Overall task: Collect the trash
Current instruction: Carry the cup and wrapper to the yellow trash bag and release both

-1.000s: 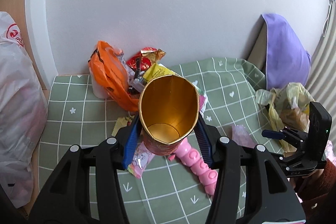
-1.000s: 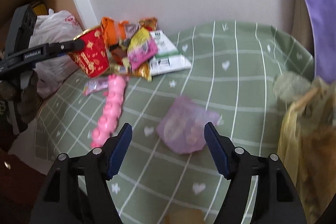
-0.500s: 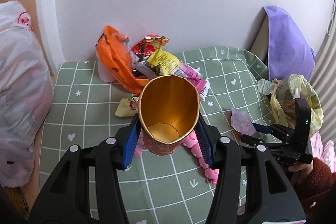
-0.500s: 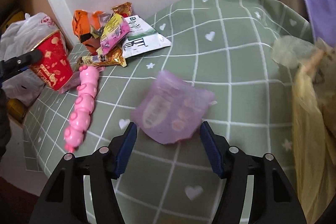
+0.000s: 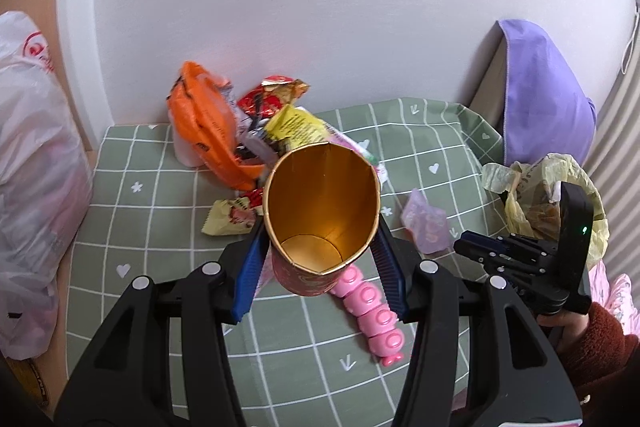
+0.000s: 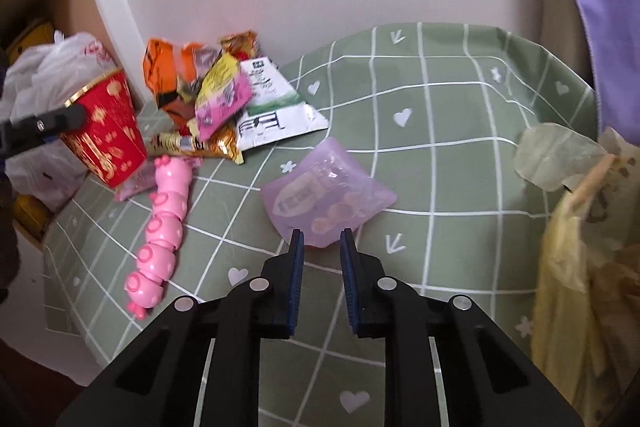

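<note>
My left gripper [image 5: 320,239] is shut on a red paper cup with a gold inside [image 5: 322,203], held above the table; the cup also shows in the right wrist view [image 6: 102,131]. My right gripper [image 6: 322,247] has its jaws nearly shut around the near edge of a purple pouch [image 6: 328,193] that lies on the green checked cloth [image 6: 440,115]. The pouch also shows in the left wrist view [image 5: 426,223]. A heap of snack wrappers [image 6: 224,99] lies at the back by the wall.
A pink caterpillar toy [image 6: 160,227] lies left of the pouch. A yellow plastic bag [image 6: 580,247] stands at the right table edge. A white plastic bag [image 5: 32,167] sits left of the table. A purple cloth [image 5: 540,95] hangs at the back right.
My right gripper moved in on the purple pouch and its jaws closed from wide open to a narrow gap. My left gripper kept the cup and rose slightly.
</note>
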`<state>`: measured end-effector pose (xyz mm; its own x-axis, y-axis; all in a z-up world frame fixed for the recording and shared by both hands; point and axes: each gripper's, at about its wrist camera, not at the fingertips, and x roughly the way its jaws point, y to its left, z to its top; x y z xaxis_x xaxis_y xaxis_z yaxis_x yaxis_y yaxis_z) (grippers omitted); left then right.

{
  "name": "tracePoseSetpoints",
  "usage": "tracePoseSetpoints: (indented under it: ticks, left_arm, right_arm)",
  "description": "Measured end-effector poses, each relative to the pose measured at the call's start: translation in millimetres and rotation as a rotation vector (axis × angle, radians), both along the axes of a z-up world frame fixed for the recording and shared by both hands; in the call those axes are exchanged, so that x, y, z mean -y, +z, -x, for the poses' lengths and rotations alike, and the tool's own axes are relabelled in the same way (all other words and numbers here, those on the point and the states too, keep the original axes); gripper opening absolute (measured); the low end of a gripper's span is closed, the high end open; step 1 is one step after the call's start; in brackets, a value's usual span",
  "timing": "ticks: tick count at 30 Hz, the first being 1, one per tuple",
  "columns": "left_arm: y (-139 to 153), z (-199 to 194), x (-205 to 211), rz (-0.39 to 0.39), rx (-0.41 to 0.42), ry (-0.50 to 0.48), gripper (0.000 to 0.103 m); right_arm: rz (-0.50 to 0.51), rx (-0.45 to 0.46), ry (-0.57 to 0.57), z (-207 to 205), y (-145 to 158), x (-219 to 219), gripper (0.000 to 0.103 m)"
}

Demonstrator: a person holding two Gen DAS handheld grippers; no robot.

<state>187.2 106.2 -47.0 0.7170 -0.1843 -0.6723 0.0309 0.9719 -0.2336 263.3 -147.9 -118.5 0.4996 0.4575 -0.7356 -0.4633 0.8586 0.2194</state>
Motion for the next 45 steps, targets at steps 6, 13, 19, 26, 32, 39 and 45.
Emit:
tracePoseSetpoints:
  ticks: [6,13,19,26,32,39,45]
  left_arm:
    - [0,-2,7,-0.001,0.007,-0.028,0.049]
    - [-6,-1,-8,0.008,-0.014,-0.003,0.049]
    - [-7,2,-22,0.029,-0.015,0.017,0.049]
    - [7,8,-16,0.039,0.03,0.009,0.049]
    - [25,13,11,0.034,0.083,-0.042,0.049]
    - [84,2,77,0.055,0.255,-0.205,0.049]
    - [129,-15,148,0.149,0.354,-0.408,0.049]
  right_arm:
    - [-0.124,-0.102,-0.065,-9,-5,13,0.064]
    - [-0.122,-0.113,-0.109,-22,-15,-13,0.044]
    - [-0.06,-0.107,-0.138,-38,-26,-31,0.008]
    - [-0.096,0.026,-0.124,-18,25,-11,0.004]
    - [-0.1,0.147,-0.139,7,77,23,0.004]
    - [-0.043,0.356,-0.233,46,151,84,0.004]
    - [0.037,0.47,-0.383,79,192,153,0.004]
